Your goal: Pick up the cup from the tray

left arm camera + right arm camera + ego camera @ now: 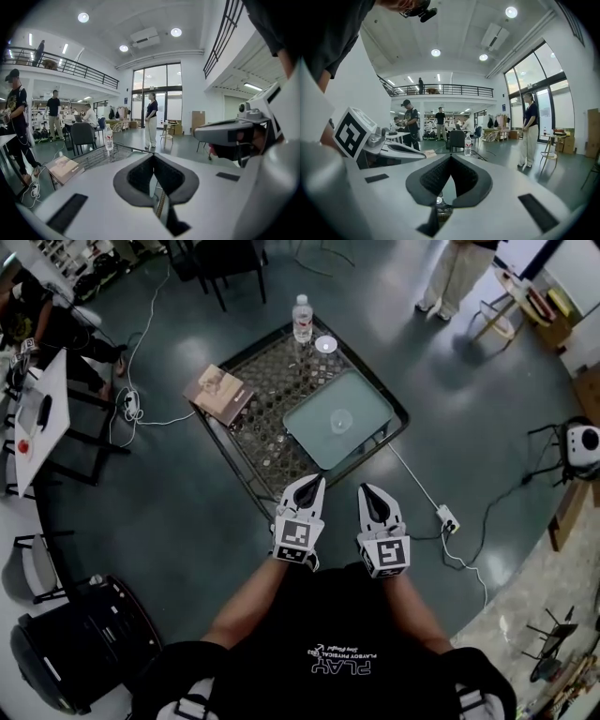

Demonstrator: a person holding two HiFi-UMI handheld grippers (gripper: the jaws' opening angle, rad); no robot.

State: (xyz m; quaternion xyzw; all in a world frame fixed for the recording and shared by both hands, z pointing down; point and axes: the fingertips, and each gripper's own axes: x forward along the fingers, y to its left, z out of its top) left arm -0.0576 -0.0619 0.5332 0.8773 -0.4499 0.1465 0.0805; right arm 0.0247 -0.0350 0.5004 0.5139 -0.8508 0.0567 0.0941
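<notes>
Two grippers, and is either one holding something?

No. The left gripper (pixel 314 484) and the right gripper (pixel 368 491) are both pressed together. Each gripper view shows the jaws meeting at the tip, with nothing between them and only the room behind.

Then where is the cup?

The cup (pixel 339 421) is clear, so it is hard to see. It stands upright near the middle of the pale green tray (pixel 314 442), and the tray lies on the wire-mesh bench (pixel 267 427). Both grippers hang at the near side of the bench, short of the cup, and they touch nothing that I can see.

So how much of the task is done?

In my judgement, nothing yet. The cup is untouched on the tray. Everything is left to do: open one gripper, bring it over the tray, close it on the cup and lift. Which gripper will do this I cannot say.

Is anything in the way?

A bottle (pixel 302 319) stands at the far end of the bench and a book (pixel 220 393) lies at its left edge — both well apart from the cup. I think the way to it is free, but a clear cup is easy to misjudge — the approach should be slow.
</notes>
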